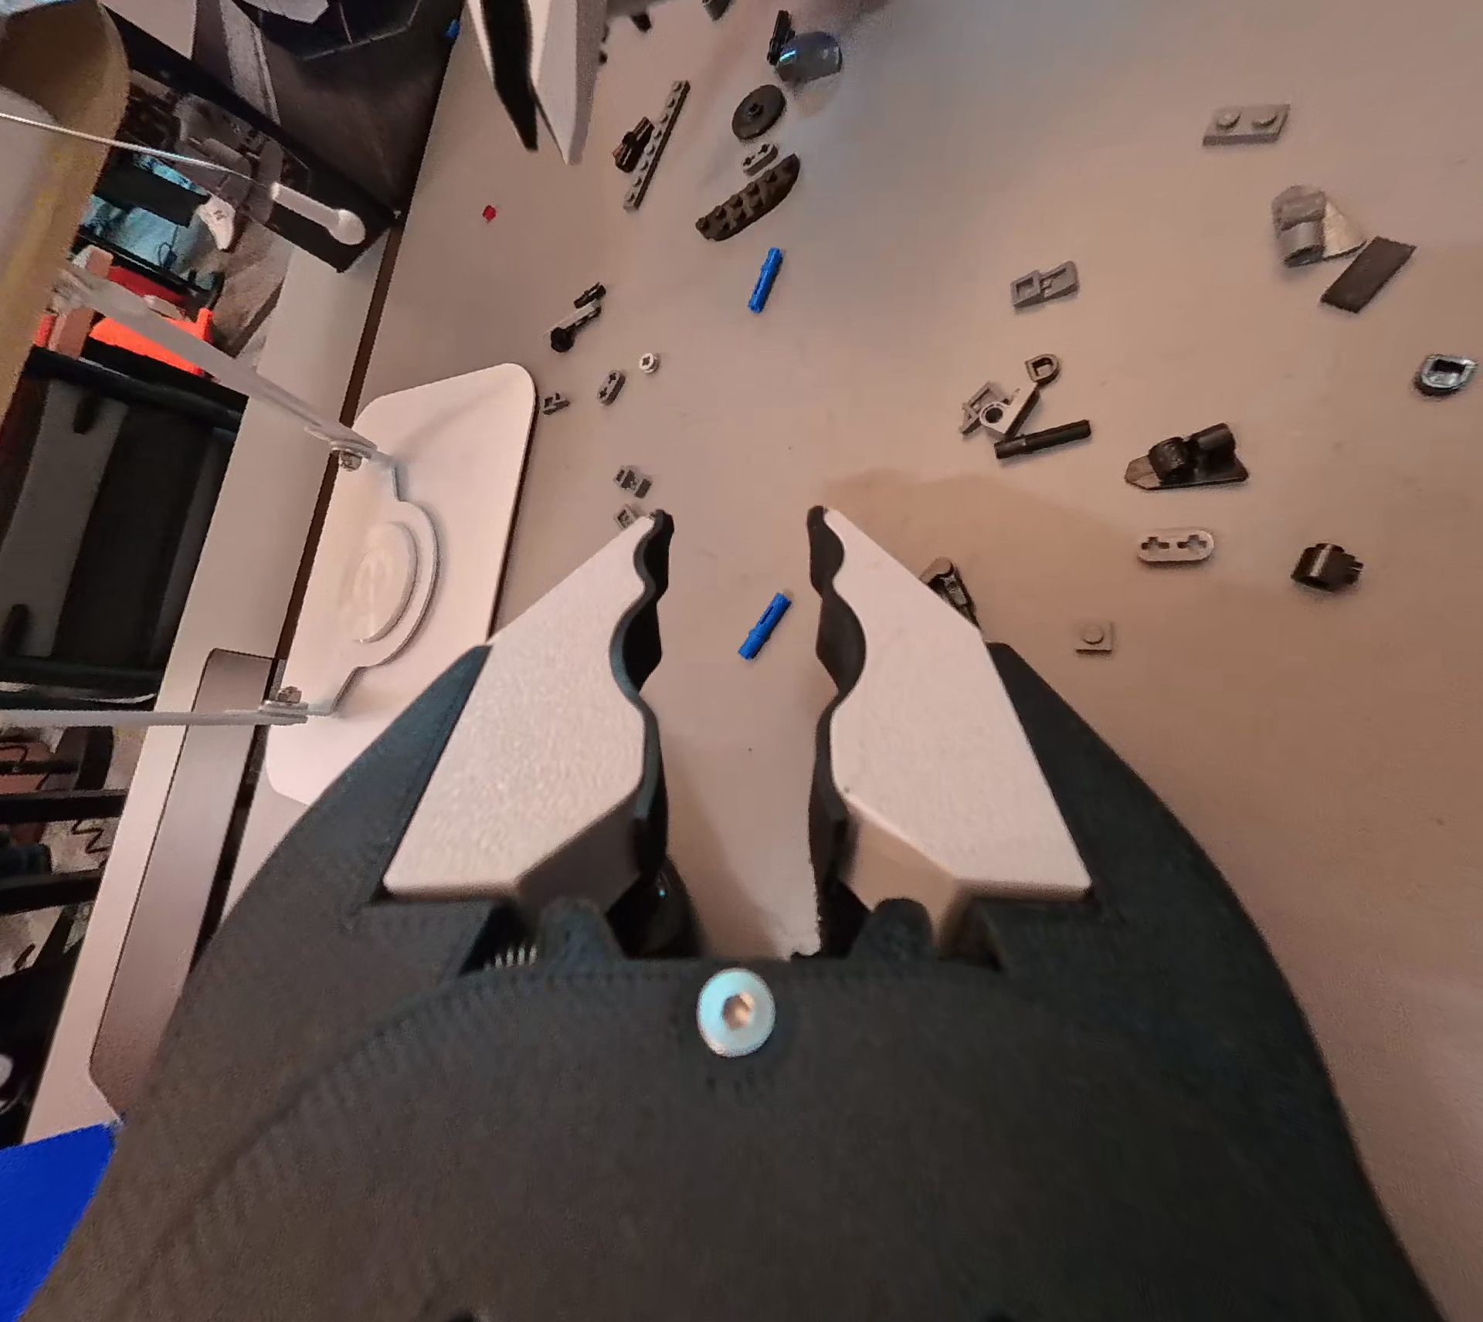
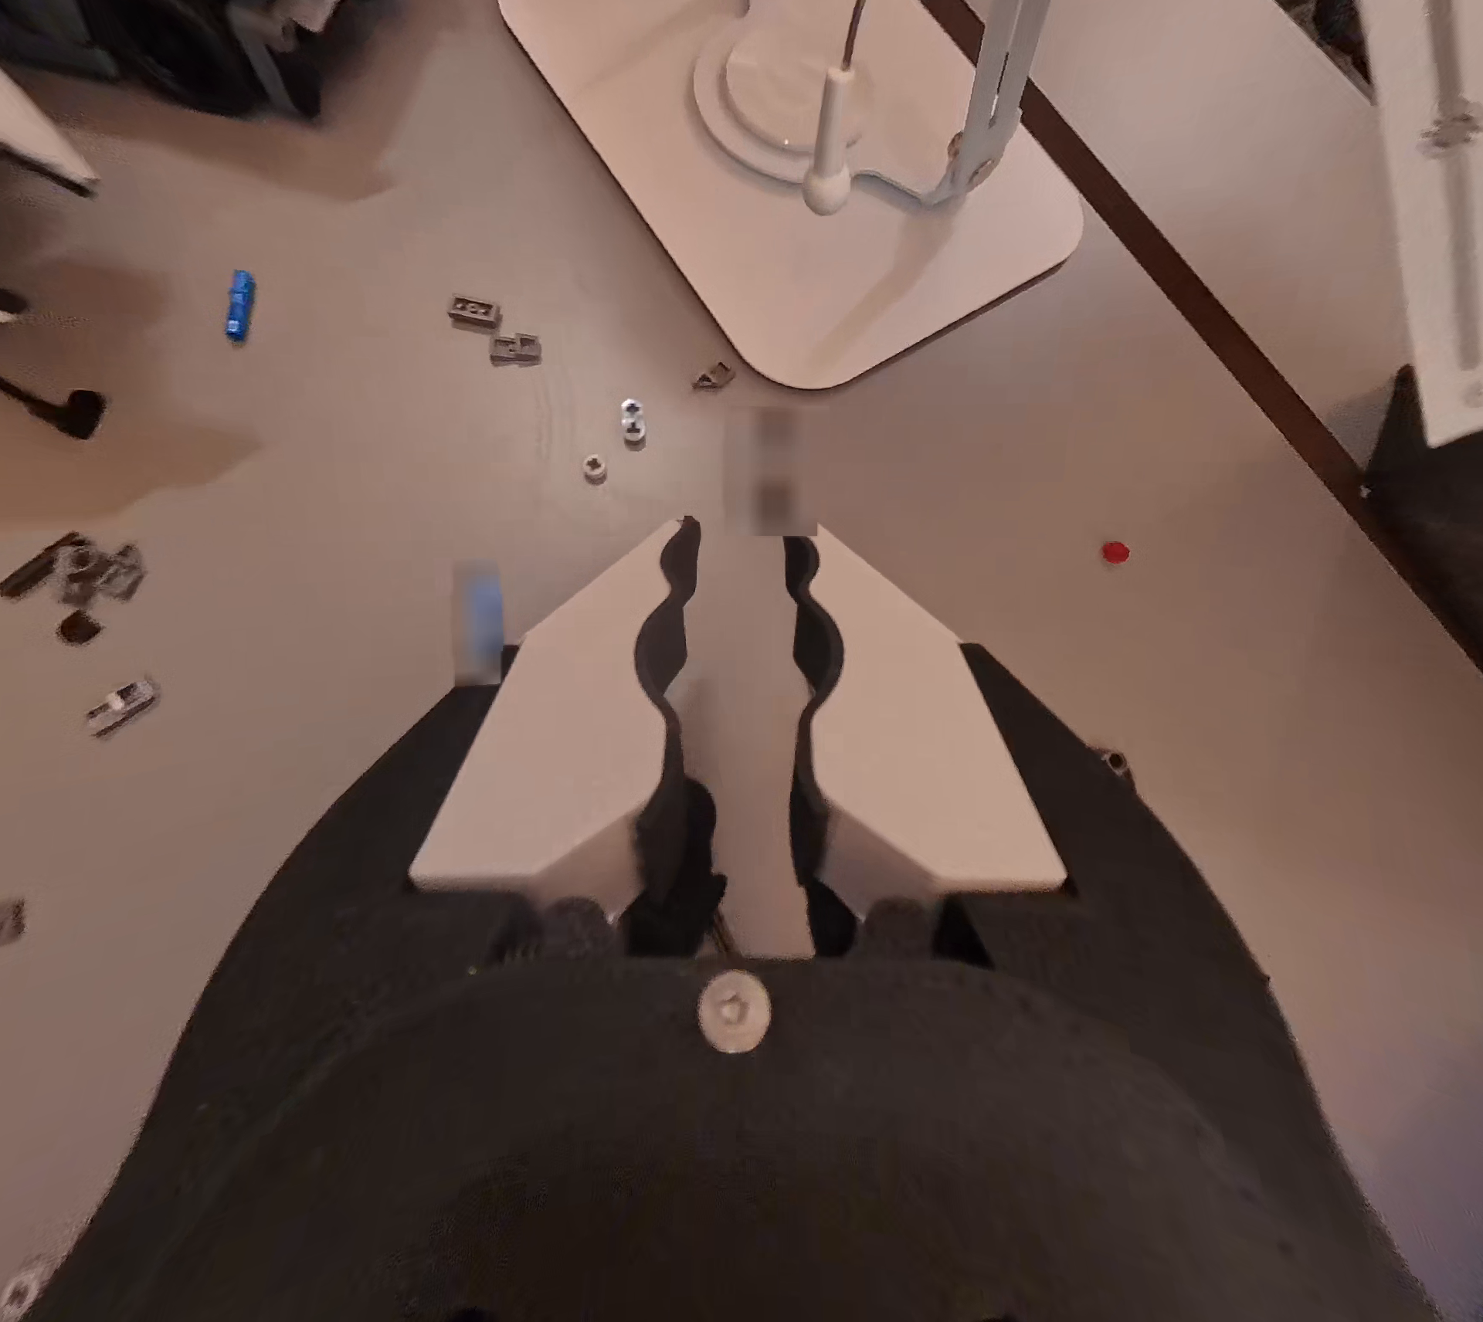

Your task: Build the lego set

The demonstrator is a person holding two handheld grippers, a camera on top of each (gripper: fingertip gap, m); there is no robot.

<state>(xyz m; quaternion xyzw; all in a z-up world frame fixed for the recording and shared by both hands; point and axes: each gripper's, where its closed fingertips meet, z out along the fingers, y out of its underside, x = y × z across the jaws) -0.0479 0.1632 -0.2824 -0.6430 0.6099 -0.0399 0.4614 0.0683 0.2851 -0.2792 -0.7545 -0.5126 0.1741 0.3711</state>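
Black ribbed hand-held gripper (image 1: 737,521) bodies, white wavy-edged fingers (image 1: 554,706), silver centre screws (image 1: 736,1011).

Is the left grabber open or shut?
Open. The left gripper has a clear gap between its fingers, and a blue pin lies on the table in that gap, not pinched.

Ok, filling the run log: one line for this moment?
left gripper open over blue pin | right gripper open, empty | pieces loose on table
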